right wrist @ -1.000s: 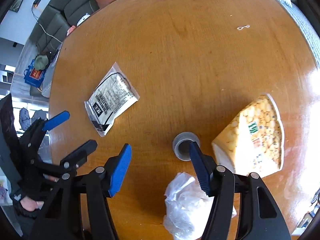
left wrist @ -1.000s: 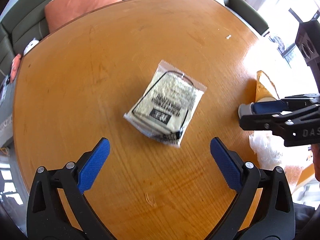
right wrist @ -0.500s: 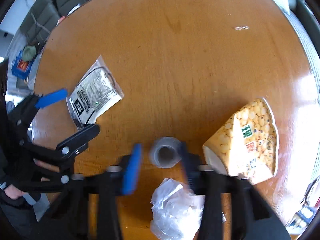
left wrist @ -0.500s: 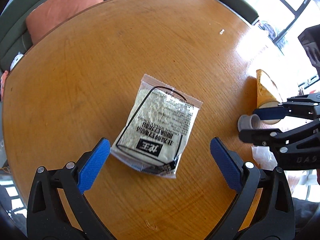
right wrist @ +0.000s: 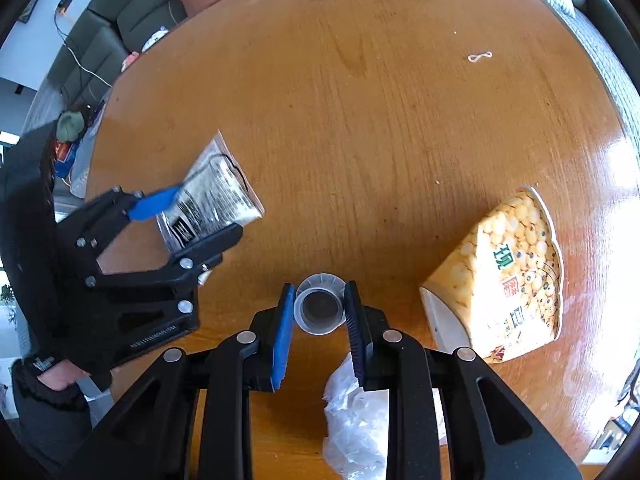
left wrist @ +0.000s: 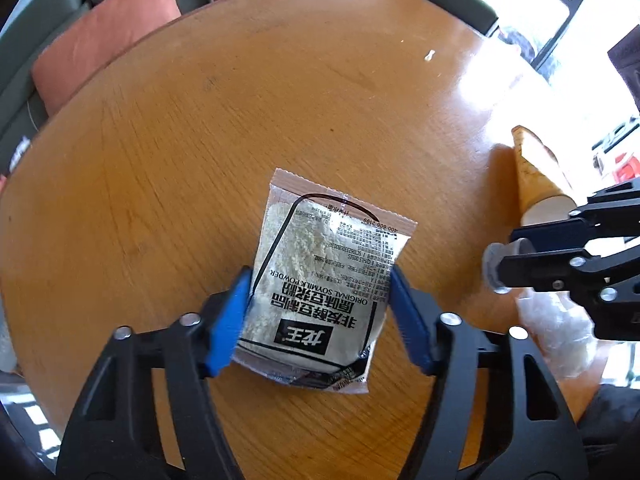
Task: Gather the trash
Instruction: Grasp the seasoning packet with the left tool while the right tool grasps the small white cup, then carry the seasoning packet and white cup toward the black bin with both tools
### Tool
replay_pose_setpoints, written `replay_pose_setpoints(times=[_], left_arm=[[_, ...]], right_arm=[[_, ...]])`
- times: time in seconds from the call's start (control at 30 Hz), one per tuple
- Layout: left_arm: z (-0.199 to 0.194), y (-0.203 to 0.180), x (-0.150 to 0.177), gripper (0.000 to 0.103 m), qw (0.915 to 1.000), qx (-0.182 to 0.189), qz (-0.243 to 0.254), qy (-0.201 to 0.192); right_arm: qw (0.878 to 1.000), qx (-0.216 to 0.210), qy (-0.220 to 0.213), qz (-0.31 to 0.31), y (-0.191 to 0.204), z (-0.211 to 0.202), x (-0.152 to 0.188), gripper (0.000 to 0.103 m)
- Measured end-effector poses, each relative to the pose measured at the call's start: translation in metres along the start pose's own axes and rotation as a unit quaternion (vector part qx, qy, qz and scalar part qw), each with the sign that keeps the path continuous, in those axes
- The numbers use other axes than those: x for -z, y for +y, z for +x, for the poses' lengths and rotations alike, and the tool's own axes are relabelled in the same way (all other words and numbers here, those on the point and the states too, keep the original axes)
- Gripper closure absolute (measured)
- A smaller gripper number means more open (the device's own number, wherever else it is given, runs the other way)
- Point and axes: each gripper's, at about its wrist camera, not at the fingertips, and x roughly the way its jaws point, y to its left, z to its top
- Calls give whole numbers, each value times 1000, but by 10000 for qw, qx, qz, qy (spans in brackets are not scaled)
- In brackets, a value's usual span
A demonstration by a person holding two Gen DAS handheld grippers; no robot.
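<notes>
A soymilk powder packet lies on the round wooden table. My left gripper has closed on the packet's two sides; it also shows in the right wrist view, with the packet between its fingers. My right gripper is shut on a small clear plastic cup standing on the table; the cup also shows in the left wrist view. A yellow paper snack cup lies on its side at the right. A crumpled clear plastic bag lies under my right gripper.
A small twisted scrap lies far on the table. A sofa with orange cushions stands behind the table. The table's edge is close at the left and right.
My left gripper moved forward and closed from wide open onto the packet's sides. My right gripper closed around the small plastic cup.
</notes>
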Motion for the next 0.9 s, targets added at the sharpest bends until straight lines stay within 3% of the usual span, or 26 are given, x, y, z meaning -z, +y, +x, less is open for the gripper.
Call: replay_pose_setpoints(times=[0.13,0.27,0.67,0.9], left_arm=[[-8,9,17,42,9981,17,-614,-88],[-25,21,45,43,9920,326,-1177,-313],[-91,63,139,43,9834,98,-1663,-727],[-122,97,201,43,9728,-78,-2148,-867]], right_arm=[[9999,-63,-73,-62,8,-7,12,76],[9995,-111,-99,-266,24,-13,23,76],[9931,-336,-103,-1121,142,-5,47,76],[9854,-427,42,-1645,211,7,69,76]])
